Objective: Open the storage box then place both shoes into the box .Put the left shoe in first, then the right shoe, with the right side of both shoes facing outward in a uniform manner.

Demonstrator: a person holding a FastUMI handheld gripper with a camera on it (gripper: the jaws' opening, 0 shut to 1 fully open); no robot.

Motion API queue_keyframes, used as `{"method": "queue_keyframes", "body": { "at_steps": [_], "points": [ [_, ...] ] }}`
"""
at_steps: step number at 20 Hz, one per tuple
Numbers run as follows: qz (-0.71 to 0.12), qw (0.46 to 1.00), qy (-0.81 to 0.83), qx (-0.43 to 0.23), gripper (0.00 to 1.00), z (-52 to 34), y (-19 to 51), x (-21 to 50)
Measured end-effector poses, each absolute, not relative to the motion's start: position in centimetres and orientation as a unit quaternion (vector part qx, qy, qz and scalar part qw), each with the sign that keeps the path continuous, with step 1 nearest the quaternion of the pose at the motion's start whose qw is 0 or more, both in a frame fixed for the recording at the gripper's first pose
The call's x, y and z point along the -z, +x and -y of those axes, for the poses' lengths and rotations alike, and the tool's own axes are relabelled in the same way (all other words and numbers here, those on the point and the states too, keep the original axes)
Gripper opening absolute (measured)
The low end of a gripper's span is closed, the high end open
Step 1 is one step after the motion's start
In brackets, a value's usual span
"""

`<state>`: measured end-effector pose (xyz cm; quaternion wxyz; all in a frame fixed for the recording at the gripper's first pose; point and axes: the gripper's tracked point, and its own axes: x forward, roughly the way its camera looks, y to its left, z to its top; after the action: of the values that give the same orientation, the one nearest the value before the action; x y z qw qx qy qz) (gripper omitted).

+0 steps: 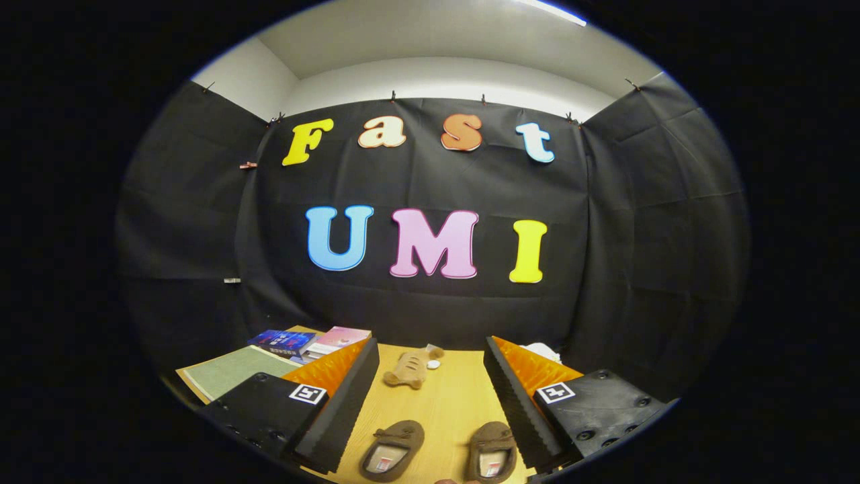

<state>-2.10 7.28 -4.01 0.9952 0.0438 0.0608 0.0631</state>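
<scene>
Brown suede-looking shoes [440, 452] sat side by side on the wood table [443, 403], low between the fingers, toes pointing away along the gripper's line. Gripper [430, 390] was spread wide, holding nothing. Plush toy [410, 368] lay beyond, books [302, 341] off left. Couldn't spot the box.

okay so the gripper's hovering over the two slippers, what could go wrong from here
Two risks. The two brown slippers look nearly identical between the open gripper fingers, so the right one could get grabbed first. A tan plush toy lies just beyond them on the wooden table; a forward overshoot might knock it.
</scene>
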Motion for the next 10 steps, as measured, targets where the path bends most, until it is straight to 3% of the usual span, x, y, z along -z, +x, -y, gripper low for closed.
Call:
{"method": "queue_keyframes", "body": {
  "at_steps": [10],
  "points": [
    [-0.215,0.946,0.142,-0.198,0.99,-19.7,-3.8,12.4]
  ]
}}
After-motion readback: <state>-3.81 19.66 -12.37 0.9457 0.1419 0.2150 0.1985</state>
